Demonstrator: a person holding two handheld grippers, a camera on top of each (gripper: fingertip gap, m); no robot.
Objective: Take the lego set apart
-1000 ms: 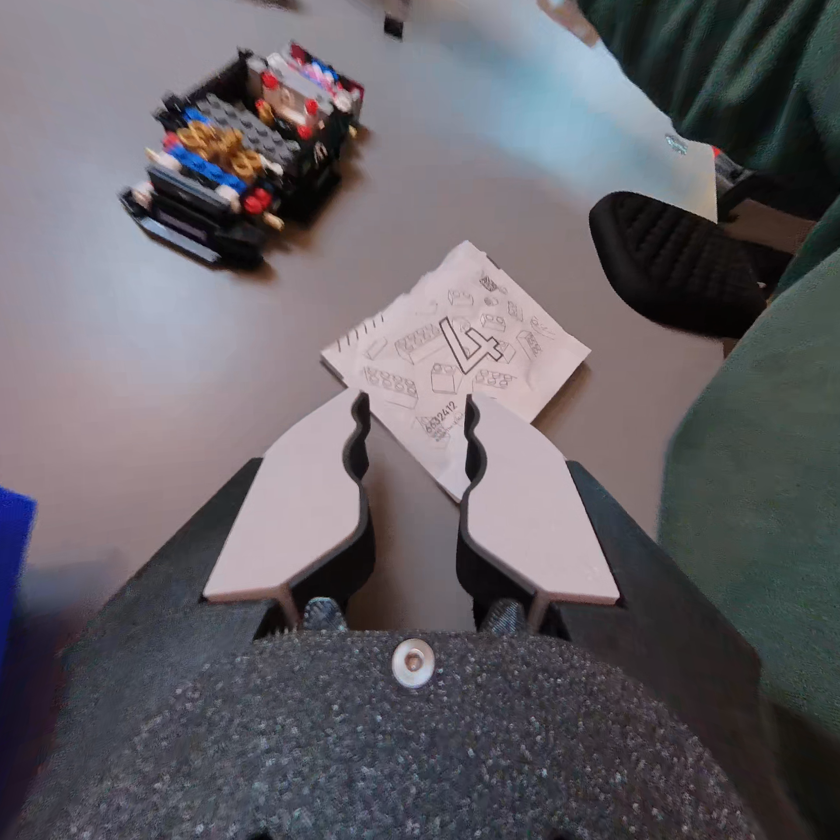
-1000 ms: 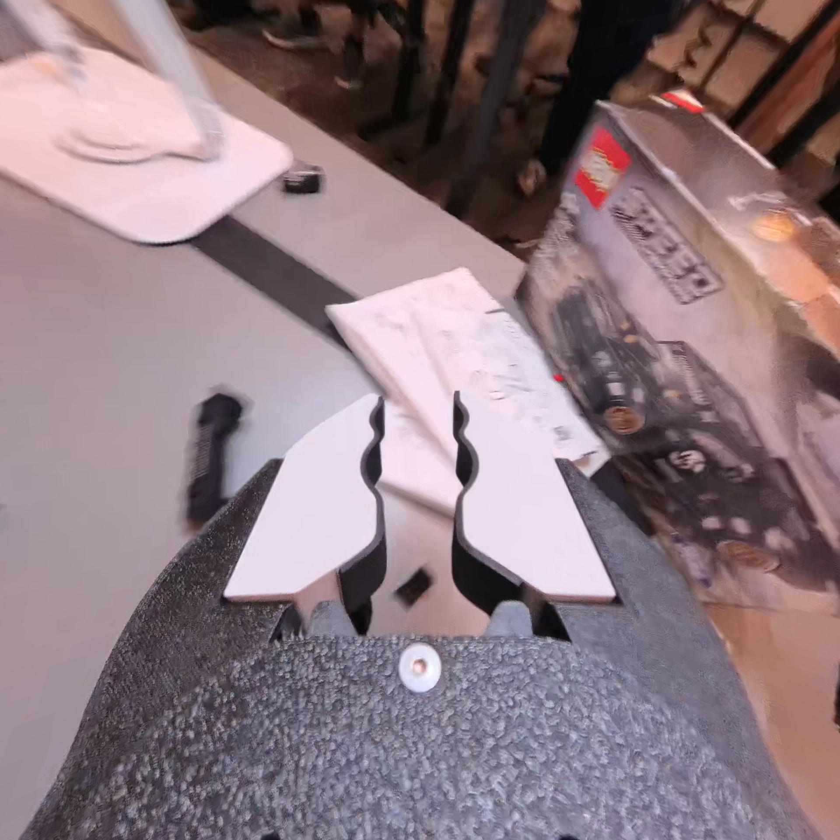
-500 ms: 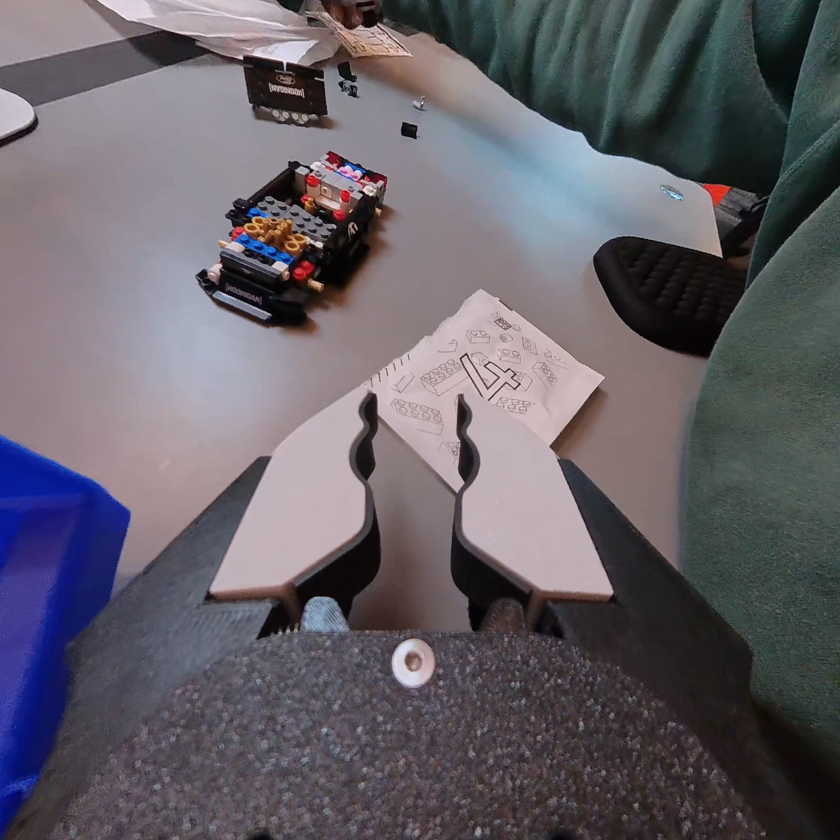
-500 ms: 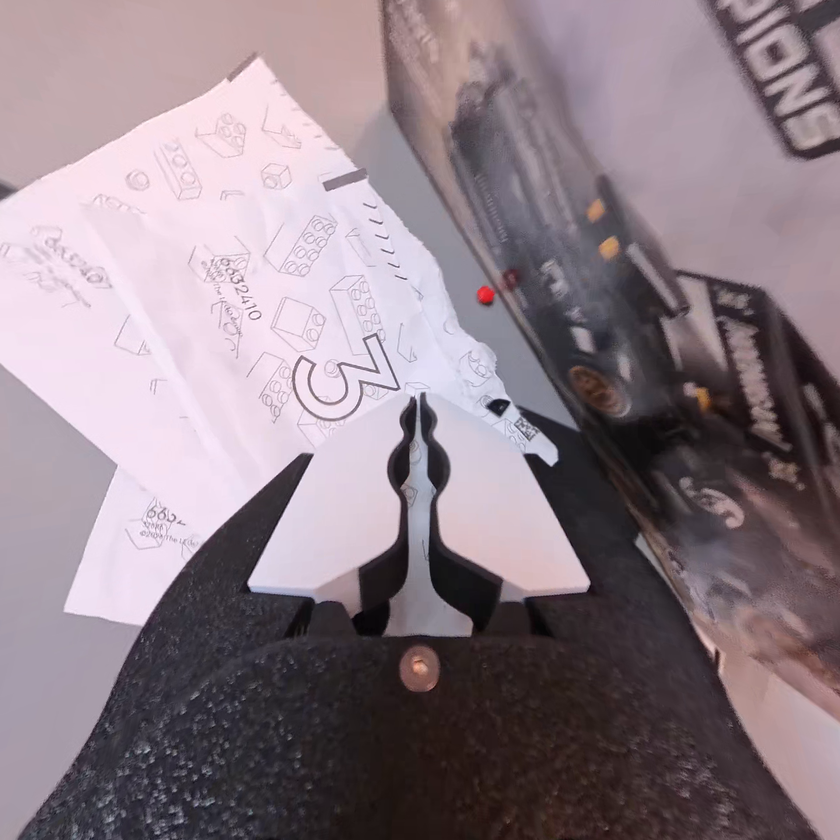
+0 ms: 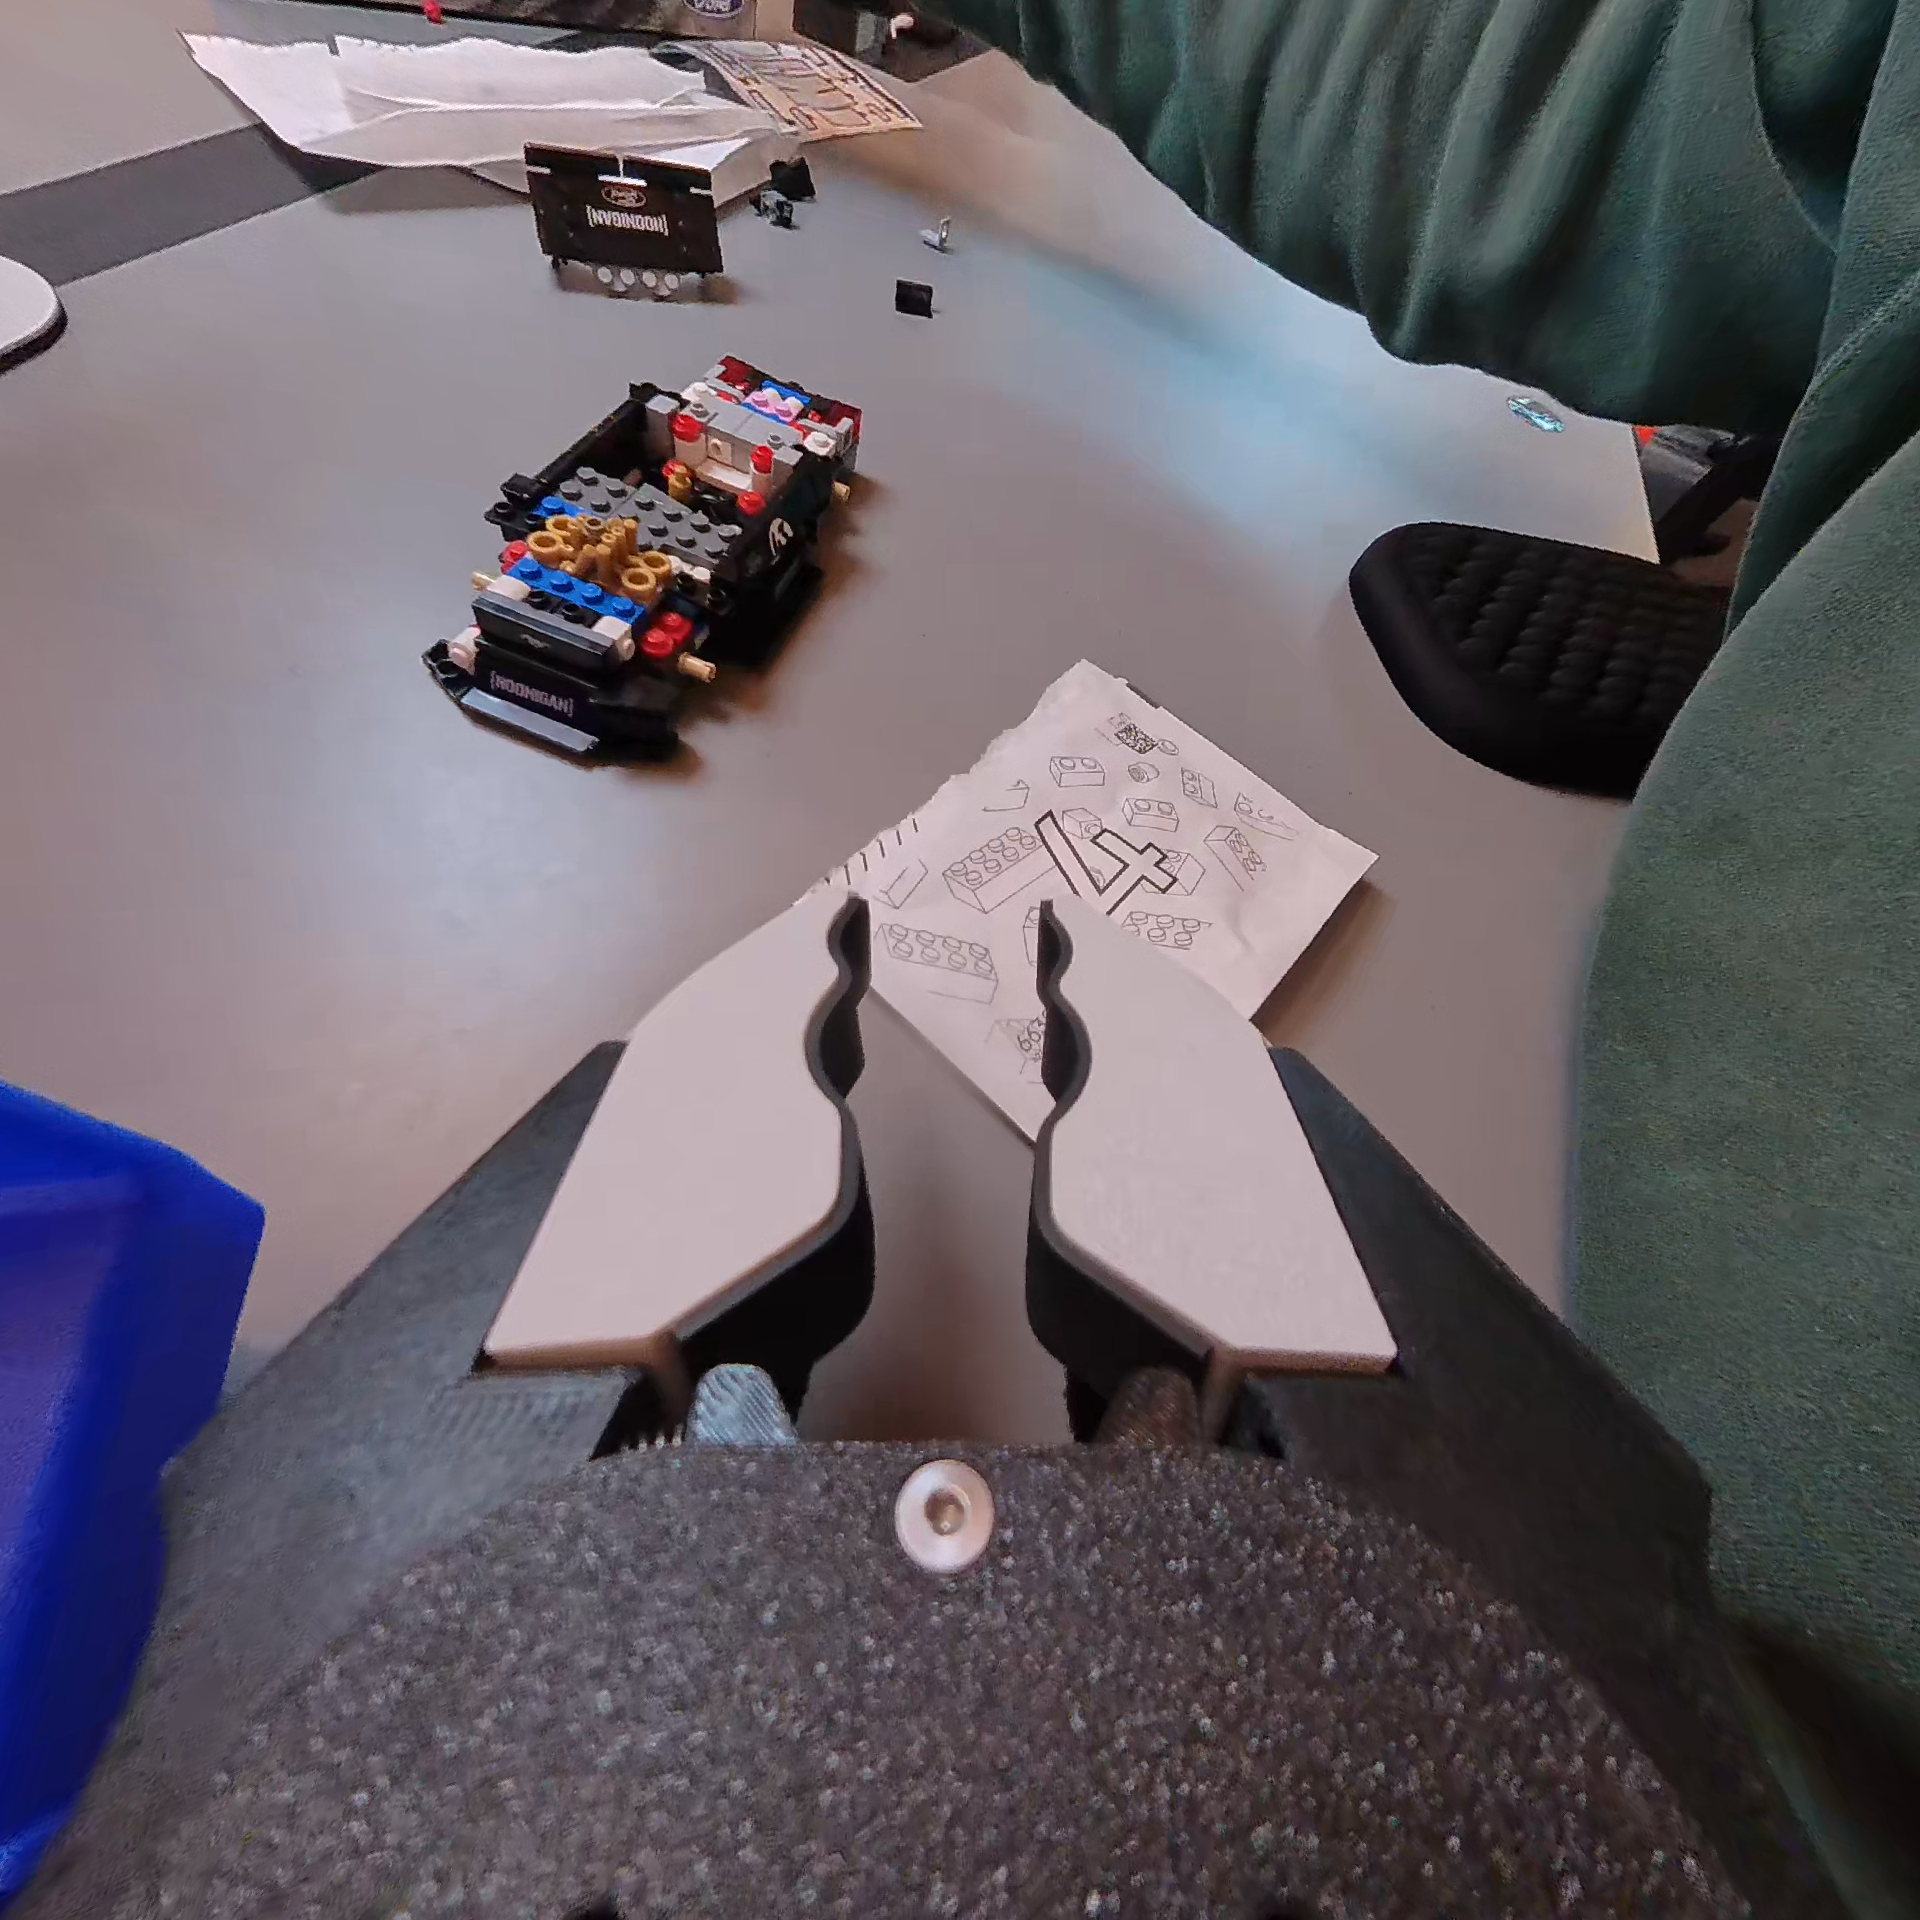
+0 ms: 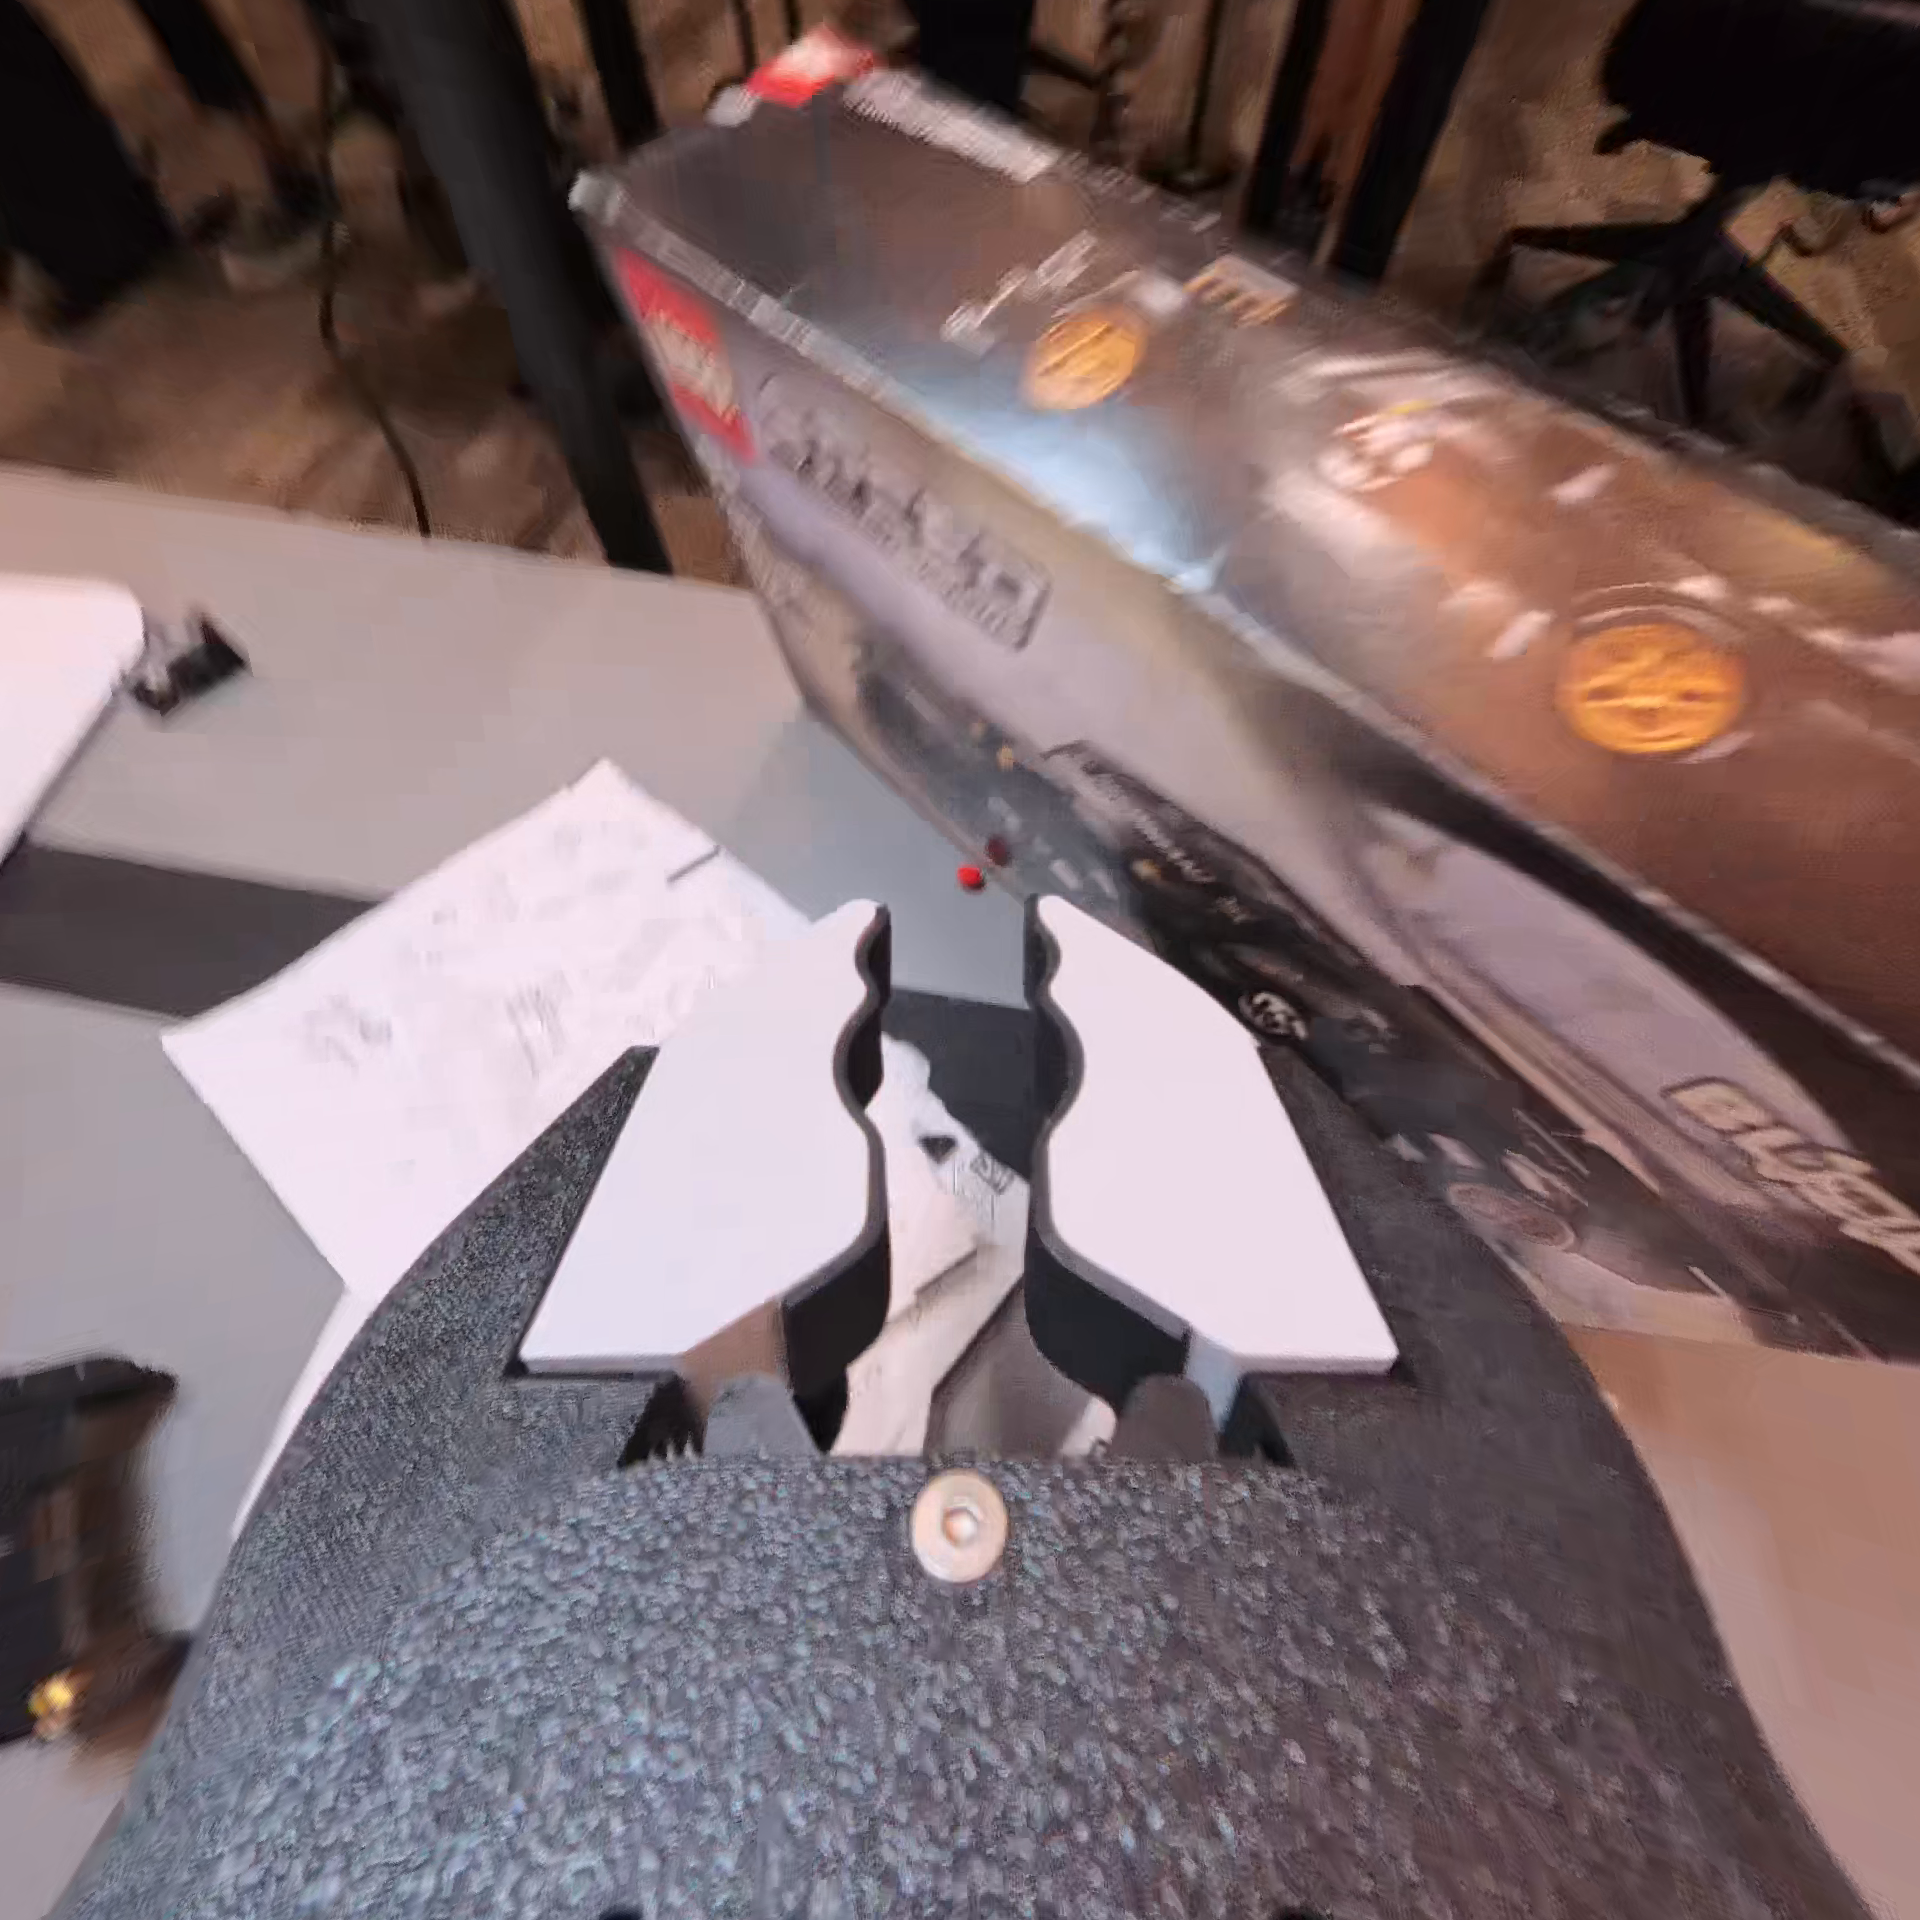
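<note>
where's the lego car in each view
Left wrist view: the partly stripped lego car sits on the grey table, upper left of centre, beyond the open left gripper.
Right wrist view: not identifiable; only a blurred dark shape at the lower left edge.
Shared landmark: the white paper bags.

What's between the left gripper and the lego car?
Left wrist view: left gripper, jaws open, faces bare grey table before the lego car; a paper bag lies just right.
</note>
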